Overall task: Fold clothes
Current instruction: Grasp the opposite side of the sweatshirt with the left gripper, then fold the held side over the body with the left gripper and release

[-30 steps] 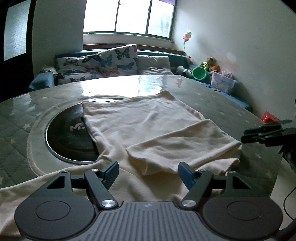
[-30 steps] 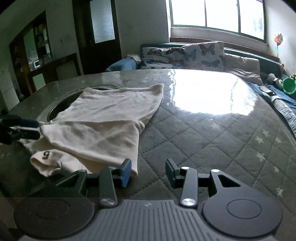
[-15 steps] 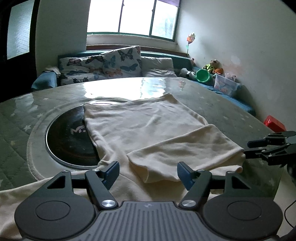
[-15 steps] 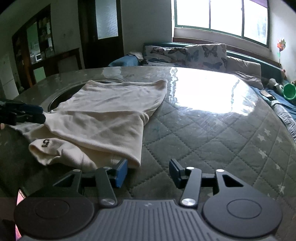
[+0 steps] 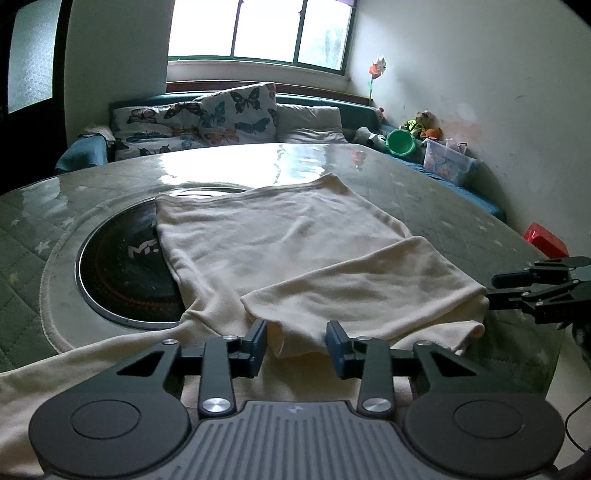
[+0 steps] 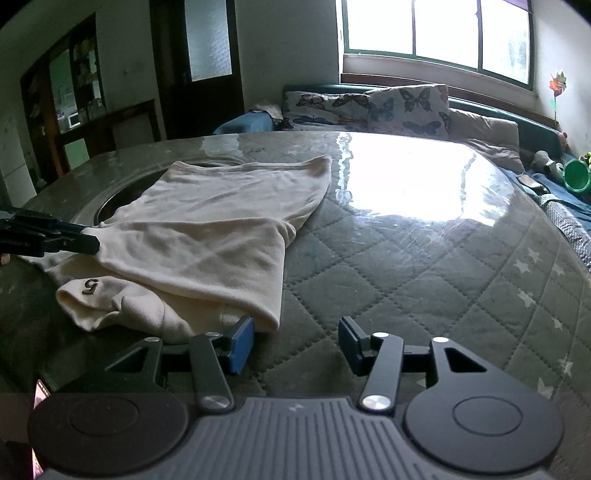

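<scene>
Cream shirt [image 5: 280,251], soft knit with a ribbed hem at its far edge, lies flat on the round table [image 6: 424,258]. Part of the cloth covers the dark circular inset [image 5: 118,273] ringed in metal at the table's middle. One sleeve [image 5: 369,291] is folded across the body as a broad, smooth flap, and beneath it a rolled cuff [image 6: 88,295] carries a dark printed "5". A further stretch of the same cloth runs toward the near left under the left gripper's body. The tabletop shows a grey-green quilted diamond pattern with small pale stars under a glossy sheet that mirrors the window [image 5: 258,29].

Left gripper [image 5: 296,341] sits low over the near edge of the folded sleeve. Its jaws have just been closing, and they stand partly open with a fold of the cream fabric bunched up between the blue pads [image 5: 256,343]. Whether the pads press on the cloth cannot be told.

Right gripper [image 6: 295,341] rests at the sleeve's outer corner. Its jaws are about half apart. The left pad [image 6: 242,341] is just beside the cloth's edge, and only quilted table shows in the gap.
</scene>
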`<state>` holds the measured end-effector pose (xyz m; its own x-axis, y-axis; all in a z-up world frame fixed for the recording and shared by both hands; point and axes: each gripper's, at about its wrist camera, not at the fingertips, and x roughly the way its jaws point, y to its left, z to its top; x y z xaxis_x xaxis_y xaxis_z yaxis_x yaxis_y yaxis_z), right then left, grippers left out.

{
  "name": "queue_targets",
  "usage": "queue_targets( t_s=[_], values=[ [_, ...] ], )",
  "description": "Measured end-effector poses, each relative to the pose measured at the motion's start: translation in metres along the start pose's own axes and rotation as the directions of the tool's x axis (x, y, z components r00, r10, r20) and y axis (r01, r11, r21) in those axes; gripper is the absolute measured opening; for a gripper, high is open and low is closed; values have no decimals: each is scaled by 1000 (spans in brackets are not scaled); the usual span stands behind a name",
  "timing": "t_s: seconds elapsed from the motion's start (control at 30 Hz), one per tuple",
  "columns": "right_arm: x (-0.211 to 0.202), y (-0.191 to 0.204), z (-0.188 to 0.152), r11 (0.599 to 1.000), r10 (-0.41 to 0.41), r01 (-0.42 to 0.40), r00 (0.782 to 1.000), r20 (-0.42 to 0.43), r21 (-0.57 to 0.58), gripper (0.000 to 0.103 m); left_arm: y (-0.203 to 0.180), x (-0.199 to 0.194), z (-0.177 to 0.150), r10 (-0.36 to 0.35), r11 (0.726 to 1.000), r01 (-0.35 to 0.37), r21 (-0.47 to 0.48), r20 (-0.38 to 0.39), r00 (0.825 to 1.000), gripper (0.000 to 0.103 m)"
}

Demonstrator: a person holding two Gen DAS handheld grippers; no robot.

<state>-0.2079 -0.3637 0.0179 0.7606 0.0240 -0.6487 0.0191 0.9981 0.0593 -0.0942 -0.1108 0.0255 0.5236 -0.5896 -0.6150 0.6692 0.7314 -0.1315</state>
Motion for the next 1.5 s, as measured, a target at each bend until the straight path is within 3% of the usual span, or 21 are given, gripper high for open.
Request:
queue_targets(
  t_s=[0.23,0.43,0.53,0.8,0.9,0.93,0.97,1.07,1.27,1.5],
  values=[
    [-1,2,0,1000,0,0,1000,8,3,52,1,-3,1,7,1000,-7,-4,0,1000,27],
    [-3,6,3,1000,11,-11,1000,23,4,52,1,-7,1,6,1000,-6,-4,2,1000,33],
    [-7,7,3,1000,11,-12,1000,28,19,52,0,-4,-1,2,1000,-2,-2,-15,1000,42],
    [-16,12,2,999,20,-21,999,45,26,54,-5,4,-5,-8,1000,7,-14,-35,999,42],
    [-14,14,4,999,26,-28,998,52,30,54,-5,4,-4,-5,1000,5,-26,-28,1000,38],
    [-13,15,4,999,30,-32,998,52,30,54,-4,4,-4,-5,1000,4,-29,-24,1000,26],
    [-12,16,5,999,34,-36,998,52,30,54,-4,3,-3,-2,1000,2,-31,-18,1000,19],
    [-6,21,5,999,44,-45,998,49,27,55,-7,1,4,12,1000,-12,-27,8,1000,12],
    [7,30,6,999,43,-45,998,52,29,56,-21,-12,46,7,1000,-10,18,112,994,11],
    [20,44,8,999,-29,33,995,94,-39,60,-54,-30,103,-59,991,30,129,230,971,11]
  ],
)
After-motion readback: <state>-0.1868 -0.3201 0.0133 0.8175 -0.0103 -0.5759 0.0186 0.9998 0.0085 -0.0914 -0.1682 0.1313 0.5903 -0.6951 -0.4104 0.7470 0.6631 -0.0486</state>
